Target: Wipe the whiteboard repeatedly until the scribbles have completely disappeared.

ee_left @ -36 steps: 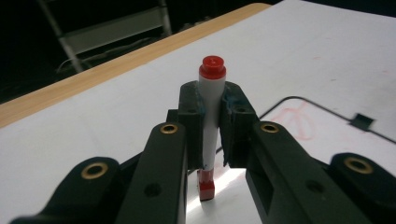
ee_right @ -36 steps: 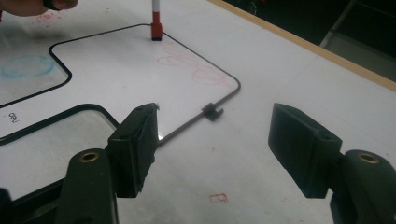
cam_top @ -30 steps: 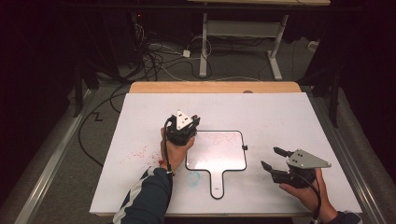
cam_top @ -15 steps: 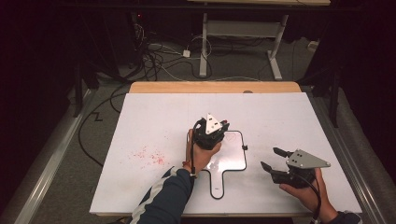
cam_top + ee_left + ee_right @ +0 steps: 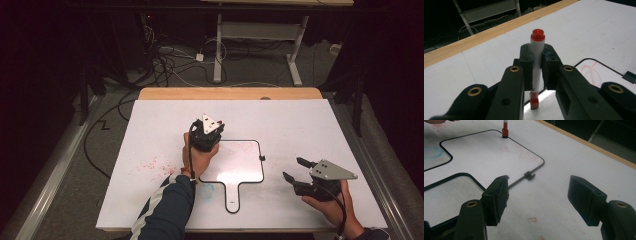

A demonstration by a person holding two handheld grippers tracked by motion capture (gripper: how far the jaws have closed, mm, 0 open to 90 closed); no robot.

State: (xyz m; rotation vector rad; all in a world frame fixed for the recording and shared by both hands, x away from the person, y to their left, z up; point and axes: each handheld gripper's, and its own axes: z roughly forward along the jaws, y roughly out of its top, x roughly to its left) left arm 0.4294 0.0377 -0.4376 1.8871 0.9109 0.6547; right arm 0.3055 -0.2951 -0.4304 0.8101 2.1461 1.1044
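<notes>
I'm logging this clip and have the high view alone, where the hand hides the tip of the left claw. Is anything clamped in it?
Observer: Yes. The left claw is shut on a marker, white barrel, red cap end pointing away from the camera.
Operator: Where is its writing end?
Observer: The red end points down at the small whiteboard, just inside its black border; I cannot tell if it touches.
Operator: Anything drawn on the board?
Observer: Faint red heart-like scribbles near the corner by the side clip.
Operator: And the right claw?
Observer: The right claw is open, nothing between its pads, above the white tabletop.
</notes>
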